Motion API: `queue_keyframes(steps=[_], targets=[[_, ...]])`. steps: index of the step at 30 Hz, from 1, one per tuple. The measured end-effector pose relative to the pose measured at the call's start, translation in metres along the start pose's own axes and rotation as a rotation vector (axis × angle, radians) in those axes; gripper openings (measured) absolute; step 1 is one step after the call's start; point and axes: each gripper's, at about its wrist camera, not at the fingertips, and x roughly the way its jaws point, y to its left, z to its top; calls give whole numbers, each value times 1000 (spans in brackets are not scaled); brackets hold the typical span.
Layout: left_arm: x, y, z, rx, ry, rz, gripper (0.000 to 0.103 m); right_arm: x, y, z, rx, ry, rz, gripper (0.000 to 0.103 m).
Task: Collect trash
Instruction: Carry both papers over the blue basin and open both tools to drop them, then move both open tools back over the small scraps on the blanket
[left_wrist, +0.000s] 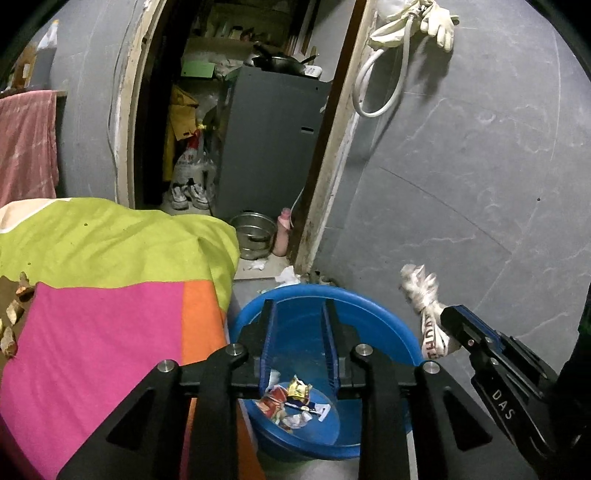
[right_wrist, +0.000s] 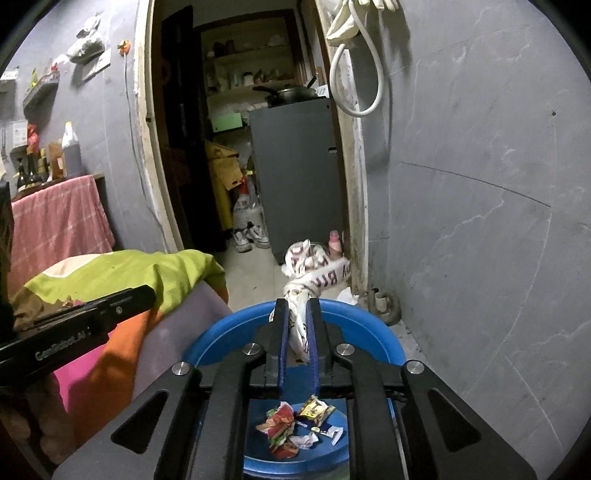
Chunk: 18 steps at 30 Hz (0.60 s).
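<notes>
A blue basin stands on the floor below both grippers. Crumpled snack wrappers lie on its bottom. My left gripper hangs over the basin, open, with nothing between its blue pads. In the right wrist view the left gripper reaches in from the left edge. My right gripper is shut on a twisted white plastic bag with red lettering, above the basin's far rim. The left wrist view shows the right gripper and the white plastic bag sticking up from it.
A bed with a green, pink and orange cover lies left of the basin. Beyond it a doorway holds a grey cabinet, a steel pot, a pink bottle and shoes. Paper scraps lie on the floor. A grey wall stands to the right.
</notes>
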Motion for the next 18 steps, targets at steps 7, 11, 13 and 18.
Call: queue_keyframes(steps=[7, 11, 13, 18], targets=[[-28, 8, 13, -47, -45, -16, 29, -14, 5, 8, 8, -27, 9, 11], [-65, 17, 23, -63, -113, -18, 38, -38, 15, 17, 8, -102, 25, 29], [-82, 22, 29, -64, -147, -18, 47, -51, 24, 25, -9, -142, 24, 29], [-132, 37, 43, -48, -244, 7, 61, -83, 49, 43, -31, -232, 50, 43]])
